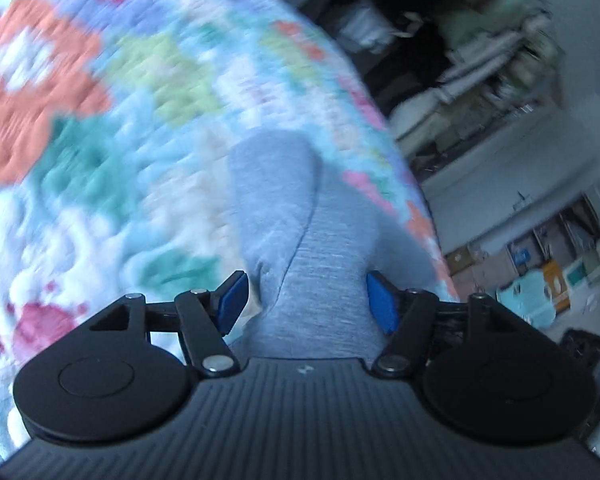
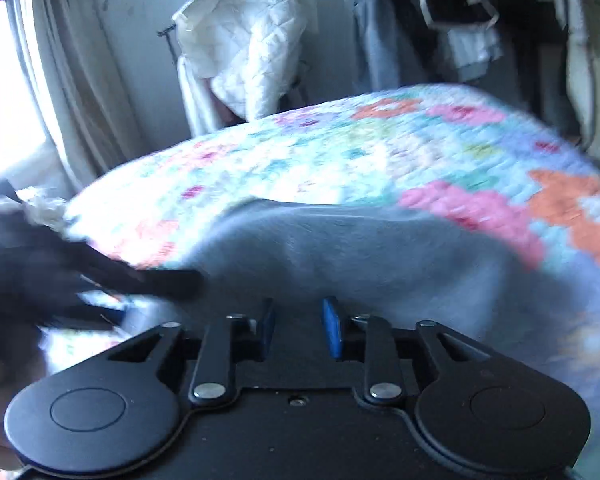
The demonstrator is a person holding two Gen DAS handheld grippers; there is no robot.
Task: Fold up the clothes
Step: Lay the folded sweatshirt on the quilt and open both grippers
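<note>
Garment (image 1: 300,264), grey-blue knit, runs straight between your L gripper (image 1: 306,300) pads. Jaws there stand wide; blue pads (image 1: 232,300) sit clear of the cloth at both sides, so no pinch visible, fabric only passes through the gap. R gripper (image 2: 298,330): jaws much narrower, pads (image 2: 332,332) close together; same grey-blue cloth bunches right ahead of them at 12 o'clock, but whether any fold sits between the pads can't tell, too blurred and dark in the gap.

Outward, L view: garment narrows to a rounded end at 12 o'clock, one fold line running down its middle, lying on the floral quilt (image 1: 100,120). Quilt fills 9 to 12 o'clock; cluttered shelves (image 1: 500,64) at 2 o'clock.

Outward, R view: garment spreads wide from 10 to 3 o'clock over the quilt. Dark blurred shape (image 2: 60,272) at 9 o'clock, prob. the other tool or a sleeve, can't confirm. White quilted jacket (image 2: 244,44) hangs at 11 o'clock, curtain (image 2: 72,80) at 10.

Progress, my read: early to mid. Cloth is on the bed, partly doubled, not yet a tidy packet. Left: flatten, further folds, square edges. No finished stack seen.
</note>
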